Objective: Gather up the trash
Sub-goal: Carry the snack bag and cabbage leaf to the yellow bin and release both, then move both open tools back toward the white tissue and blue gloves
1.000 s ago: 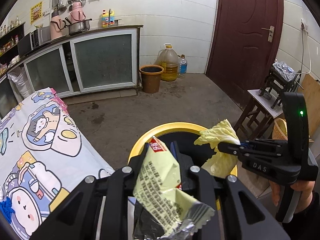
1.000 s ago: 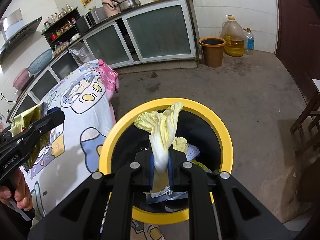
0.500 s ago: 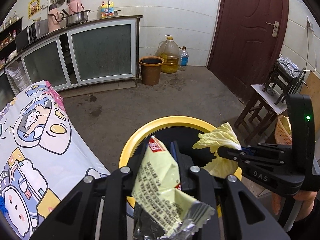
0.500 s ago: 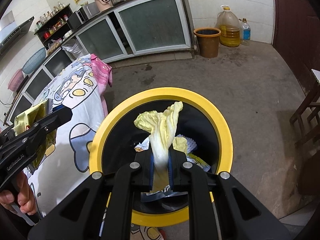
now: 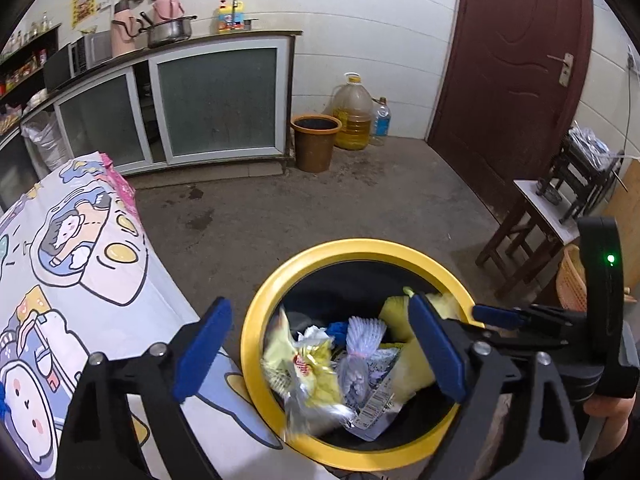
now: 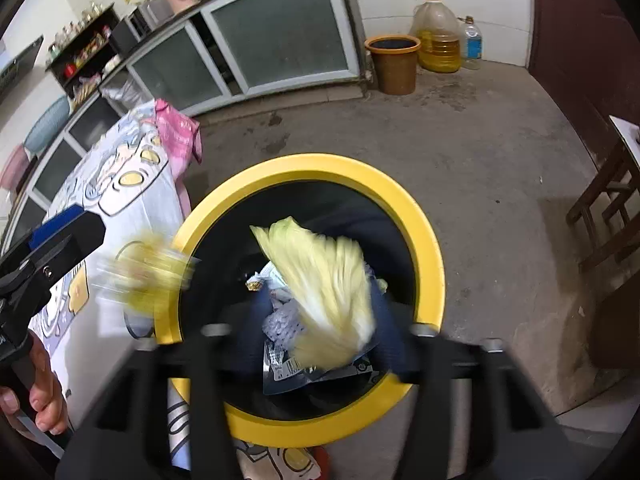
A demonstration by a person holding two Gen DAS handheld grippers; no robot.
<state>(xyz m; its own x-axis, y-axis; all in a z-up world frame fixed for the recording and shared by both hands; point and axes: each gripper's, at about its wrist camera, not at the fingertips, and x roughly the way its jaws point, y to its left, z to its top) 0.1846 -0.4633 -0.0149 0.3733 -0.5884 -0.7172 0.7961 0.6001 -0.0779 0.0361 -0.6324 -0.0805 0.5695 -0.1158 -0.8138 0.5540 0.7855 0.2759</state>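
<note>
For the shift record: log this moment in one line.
left gripper: open | right gripper: open | wrapper: dropping into bin | cabbage leaf: falling into bin

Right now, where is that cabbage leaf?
In the right wrist view, the cabbage leaf is blurred mid-drop inside the yellow-rimmed bin, above the wrappers, beside the cartoon tablecloth.

No text can be read with certainty. A barcode (image 5: 375, 405) shows on a wrapper (image 5: 370, 412) in the yellow-rimmed bin (image 5: 360, 246); its digits, and the yellow wall poster's (image 5: 83, 4) print, are too small to make out.
</note>
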